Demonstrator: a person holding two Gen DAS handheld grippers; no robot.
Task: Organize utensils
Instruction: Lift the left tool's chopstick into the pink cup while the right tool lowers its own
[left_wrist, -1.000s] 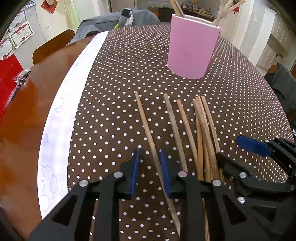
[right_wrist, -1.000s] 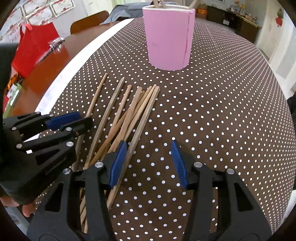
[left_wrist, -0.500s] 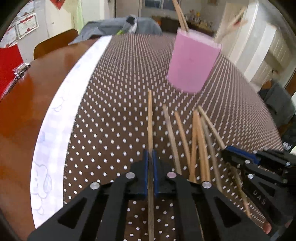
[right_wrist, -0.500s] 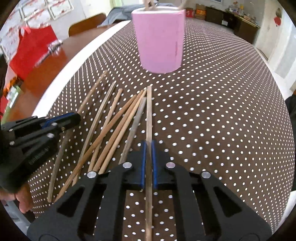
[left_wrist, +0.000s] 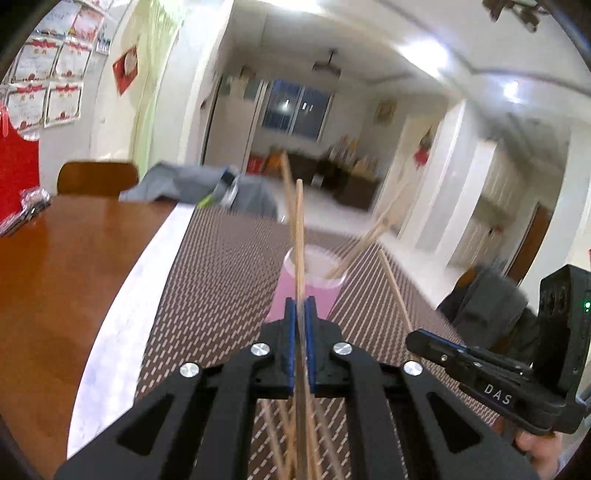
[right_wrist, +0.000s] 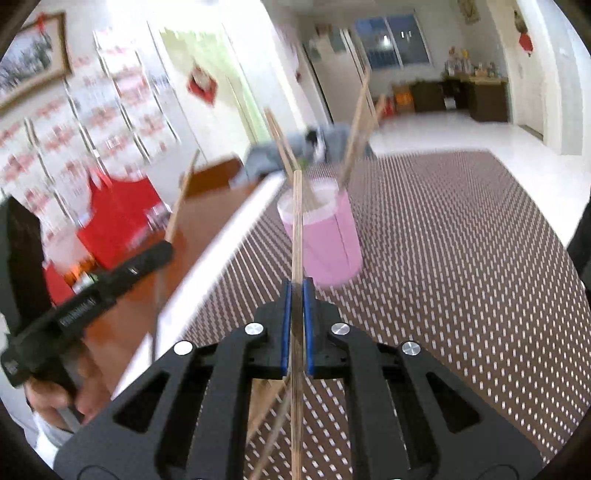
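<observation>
Left wrist view: the left gripper (left_wrist: 300, 314) is clamped on 1 chopstick (left_wrist: 299, 236) pointing forward and up along the fingers, with the pink cup (left_wrist: 308, 291) directly ahead on the dotted tablecloth (left_wrist: 221, 280), holding about 4 sticks. Right wrist view: the right gripper (right_wrist: 296, 295) likewise clamps 1 chopstick (right_wrist: 297, 221); the cup (right_wrist: 328, 243) stands just ahead, slightly right, and both grippers look about equally near it.

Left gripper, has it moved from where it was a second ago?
Yes. The left gripper has lifted off the dotted tablecloth and tipped up, now shut on a chopstick aimed toward the pink cup.
</observation>
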